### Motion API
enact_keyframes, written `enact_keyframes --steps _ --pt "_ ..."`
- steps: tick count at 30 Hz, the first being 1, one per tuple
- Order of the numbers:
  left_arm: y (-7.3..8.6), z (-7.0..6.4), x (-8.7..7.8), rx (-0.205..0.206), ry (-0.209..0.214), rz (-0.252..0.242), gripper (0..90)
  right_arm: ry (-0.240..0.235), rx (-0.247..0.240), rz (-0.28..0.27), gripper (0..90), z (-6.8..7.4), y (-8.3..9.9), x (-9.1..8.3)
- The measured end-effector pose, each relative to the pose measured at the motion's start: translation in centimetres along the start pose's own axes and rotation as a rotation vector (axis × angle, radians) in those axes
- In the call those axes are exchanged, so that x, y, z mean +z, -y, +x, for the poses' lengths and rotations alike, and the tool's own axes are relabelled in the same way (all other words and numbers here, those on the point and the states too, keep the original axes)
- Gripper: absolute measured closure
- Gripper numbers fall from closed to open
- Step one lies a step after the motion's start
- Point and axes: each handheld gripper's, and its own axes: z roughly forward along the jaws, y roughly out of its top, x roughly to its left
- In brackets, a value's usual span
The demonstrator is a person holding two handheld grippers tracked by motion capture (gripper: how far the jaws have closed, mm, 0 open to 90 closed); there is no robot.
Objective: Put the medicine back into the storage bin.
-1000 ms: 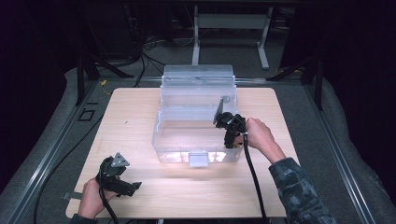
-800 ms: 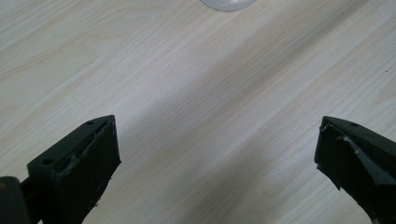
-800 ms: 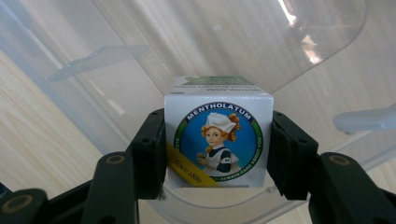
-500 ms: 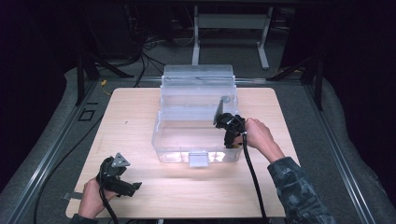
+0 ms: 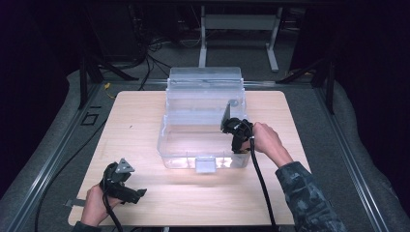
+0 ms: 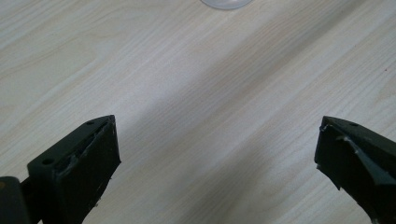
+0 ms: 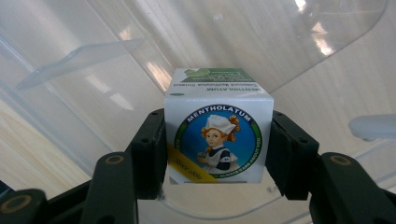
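Table inventory: item counts

One wooden table (image 5: 145,125); one clear plastic bin (image 5: 203,121); one white Mentholatum box (image 7: 218,140); two handheld grippers, left gripper (image 5: 126,186) and right gripper (image 7: 218,154); two hands, left hand (image 5: 94,208), right hand (image 5: 266,142).

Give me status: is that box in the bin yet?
Done: the right gripper is shut on the small white box. In hand: it holds the box at the clear plastic bin, its walls right behind. Left: releasing it. The left gripper is open, idle over the wooden table.
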Motion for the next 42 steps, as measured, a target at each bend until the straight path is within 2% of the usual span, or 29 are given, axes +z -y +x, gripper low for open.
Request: enact_keyframes --steps 2,10,11,12,15,19,20,21,28,32,34,37,38,39,40,41,42 --pt "0.0 0.0 0.0 -0.002 0.000 -0.001 0.1 0.003 0.005 -0.017 44.9 0.0 0.0 0.2" --pt "0.0 0.0 0.0 -0.003 0.002 -0.001 0.2 -0.003 0.011 -0.016 44.6 -0.1 0.1 0.2" --pt "0.0 0.0 0.0 -0.002 0.002 0.001 0.1 -0.005 0.009 0.004 44.8 -0.2 0.1 0.0" --pt "0.0 0.0 0.0 -0.001 0.001 0.000 0.1 0.000 0.012 -0.019 44.7 -0.1 0.2 0.1" --pt "0.0 0.0 -0.1 -0.002 0.001 -0.003 0.1 -0.005 0.017 -0.036 43.4 -0.2 0.4 -0.1" --pt "0.0 0.0 -0.1 -0.004 0.000 -0.004 0.1 0.011 0.016 -0.096 41.2 -0.1 1.0 -0.9" --pt "0.0 0.0 -0.1 -0.004 0.000 -0.004 0.1 0.011 0.016 -0.096 41.2 -0.1 1.0 -0.9" --pt "-0.1 0.0 -0.1 -0.004 0.000 -0.006 0.1 0.019 0.022 -0.133 39.9 -0.1 1.4 -1.4" --pt "-0.2 0.1 -0.4 -0.002 -0.010 -0.020 0.1 0.013 0.041 -0.245 34.7 0.0 2.7 -2.8" --pt "-0.4 0.2 -0.8 -0.010 -0.014 -0.035 0.1 -0.027 0.054 -0.332 31.7 0.4 3.6 -3.5" --pt "-0.5 0.3 -0.9 -0.010 -0.014 -0.040 0.1 -0.001 0.052 -0.366 30.5 0.7 4.2 -4.1" --pt "-0.9 0.6 -1.3 -0.010 -0.025 -0.058 0.0 -0.023 0.059 -0.456 27.7 1.0 5.3 -4.7" --pt "-0.9 0.6 -1.3 -0.010 -0.025 -0.058 0.1 -0.023 0.059 -0.456 27.7 1.0 5.3 -4.7" --pt "-1.2 0.8 -1.6 -0.020 -0.023 -0.070 0.1 -0.020 0.059 -0.499 25.7 1.3 6.0 -5.1" --pt "-1.2 0.8 -1.6 -0.020 -0.023 -0.070 0.1 -0.020 0.059 -0.499 25.7 1.3 6.0 -5.1" --pt "-1.5 0.9 -2.0 -0.017 -0.023 -0.082 0.1 -0.024 0.064 -0.546 24.6 1.6 6.7 -5.2" --pt "-1.7 1.0 -2.1 -0.019 -0.028 -0.090 0.1 -0.020 0.064 -0.558 24.2 1.7 6.9 -5.2"
